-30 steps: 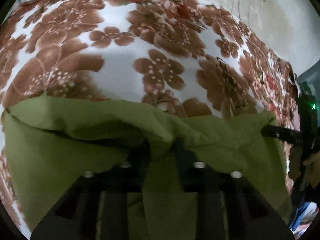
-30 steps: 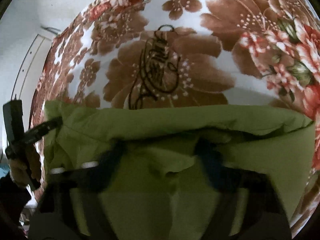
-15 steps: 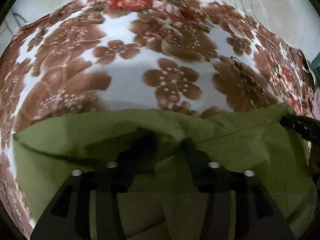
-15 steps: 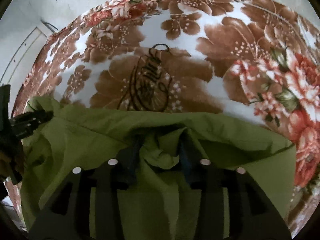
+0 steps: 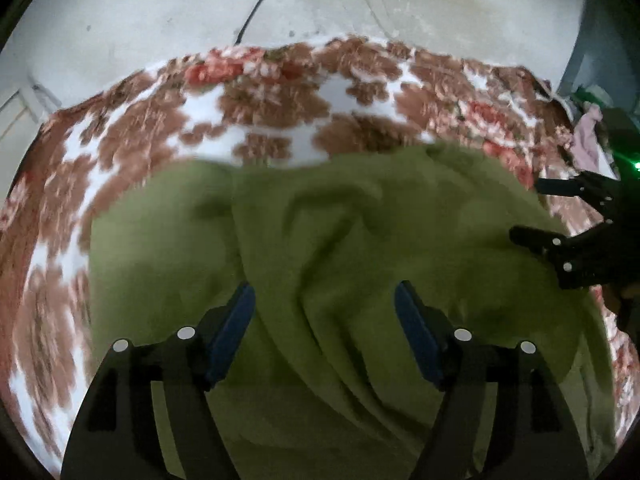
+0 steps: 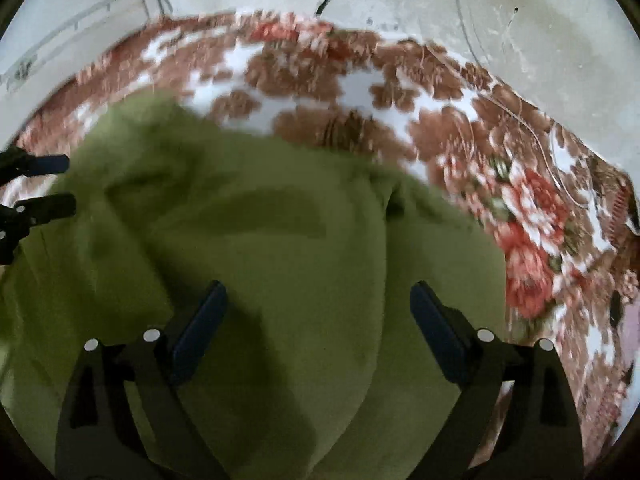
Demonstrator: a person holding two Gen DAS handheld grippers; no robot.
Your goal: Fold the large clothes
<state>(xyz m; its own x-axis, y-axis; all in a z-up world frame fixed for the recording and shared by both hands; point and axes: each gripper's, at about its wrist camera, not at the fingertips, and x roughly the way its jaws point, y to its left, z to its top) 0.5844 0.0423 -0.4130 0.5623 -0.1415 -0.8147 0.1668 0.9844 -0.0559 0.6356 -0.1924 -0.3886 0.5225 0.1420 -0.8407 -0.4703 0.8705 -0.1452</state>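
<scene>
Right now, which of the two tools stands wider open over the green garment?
The right tool: its blue pads are farther apart than the left tool's. Both are opening, neither pinching the green garment.

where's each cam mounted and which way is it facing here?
Left wrist: on the left tool, angled down along its opening fingers at the green garment on the floral blanket; own fingers low, right tool at right edge.
Right wrist: on the right tool, angled down at the garment; own opening fingers low, left tool at left edge.
Shared: garment, blanket, pale floor, nothing gripped.
</scene>
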